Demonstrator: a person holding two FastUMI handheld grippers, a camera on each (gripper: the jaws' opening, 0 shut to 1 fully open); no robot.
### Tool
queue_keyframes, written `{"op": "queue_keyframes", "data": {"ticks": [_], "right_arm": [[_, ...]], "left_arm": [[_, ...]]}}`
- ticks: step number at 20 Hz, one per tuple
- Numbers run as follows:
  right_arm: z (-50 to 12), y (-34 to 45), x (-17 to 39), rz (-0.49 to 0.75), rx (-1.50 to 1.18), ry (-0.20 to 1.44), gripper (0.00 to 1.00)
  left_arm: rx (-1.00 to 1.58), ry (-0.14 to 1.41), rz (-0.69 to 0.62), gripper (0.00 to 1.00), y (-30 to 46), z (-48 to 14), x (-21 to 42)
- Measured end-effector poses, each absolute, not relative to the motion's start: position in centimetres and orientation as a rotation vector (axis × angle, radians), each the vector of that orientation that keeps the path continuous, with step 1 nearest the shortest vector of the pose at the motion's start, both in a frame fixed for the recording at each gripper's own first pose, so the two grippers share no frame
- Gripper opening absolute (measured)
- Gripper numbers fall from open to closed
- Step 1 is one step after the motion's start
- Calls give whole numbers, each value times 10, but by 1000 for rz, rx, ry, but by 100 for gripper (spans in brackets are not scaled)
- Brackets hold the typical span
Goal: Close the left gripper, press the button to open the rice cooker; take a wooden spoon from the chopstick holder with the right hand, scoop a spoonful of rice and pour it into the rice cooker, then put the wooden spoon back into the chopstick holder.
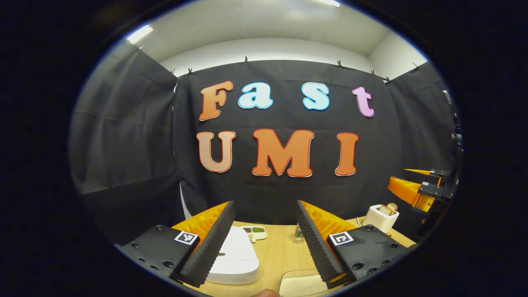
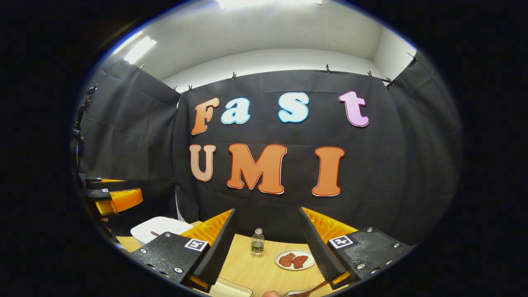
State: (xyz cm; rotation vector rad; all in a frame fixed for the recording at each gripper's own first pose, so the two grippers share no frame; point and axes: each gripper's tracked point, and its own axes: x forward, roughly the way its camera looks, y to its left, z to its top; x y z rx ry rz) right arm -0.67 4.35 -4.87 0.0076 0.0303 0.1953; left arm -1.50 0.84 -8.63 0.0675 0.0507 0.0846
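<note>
So we held both grippers spread wide, left gripper (image 1: 266,243) above the white rice cooker (image 1: 235,258), right gripper (image 2: 268,251) well apart.

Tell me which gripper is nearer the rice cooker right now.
Left. The left gripper hangs open just above the white rice cooker, which lies beneath its fingers. The right gripper is off to the side, with the cooker beyond its left finger.
</note>
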Motion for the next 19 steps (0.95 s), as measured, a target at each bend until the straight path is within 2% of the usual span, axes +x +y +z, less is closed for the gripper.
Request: {"op": "queue_keyframes", "data": {"ticks": [19], "right_arm": [[-46, 58, 0, 213, 13, 53, 91]], "left_arm": [[56, 21, 27, 100, 2, -70, -16]]}}
